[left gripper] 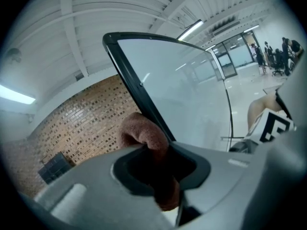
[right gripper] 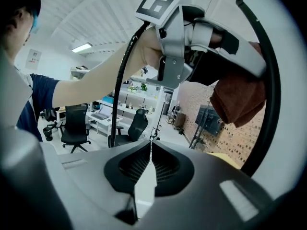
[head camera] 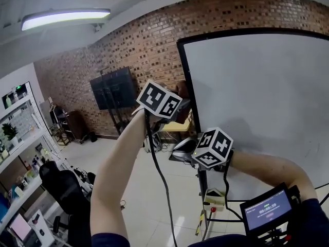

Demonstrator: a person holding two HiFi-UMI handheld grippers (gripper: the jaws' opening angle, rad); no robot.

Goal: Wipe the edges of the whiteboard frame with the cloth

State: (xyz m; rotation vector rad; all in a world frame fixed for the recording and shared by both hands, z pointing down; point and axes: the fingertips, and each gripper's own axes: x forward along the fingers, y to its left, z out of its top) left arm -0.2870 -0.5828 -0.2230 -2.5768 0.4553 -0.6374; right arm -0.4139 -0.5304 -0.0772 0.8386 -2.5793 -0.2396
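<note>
The cloth [left gripper: 144, 133] is soft, napped brown fabric, matt. The whiteboard [head camera: 262, 102] is smooth and slightly glossy, and its frame [head camera: 186, 81] is sleek black. The left gripper [left gripper: 156, 152] and right gripper [right gripper: 150, 150] have matt grey plastic shells. The brick wall [head camera: 139, 50] looks rough.

1. Brick wall [head camera: 154, 40] at rear; dark screen on stand [head camera: 114, 89] against it.
2. Ceiling strip light [head camera: 64, 17], lit.
3. Black office chair [head camera: 61, 187] lower left, beside white shelving [head camera: 20, 138].
4. Small lit display [head camera: 267, 209], lower right.
5. Pale floor [head camera: 182, 189], glossy.

light: we see a bright ceiling tube [head camera: 66, 17], even room | edges: fisheye bend, black corners | whiteboard [left gripper: 182, 90]: soft reflections
</note>
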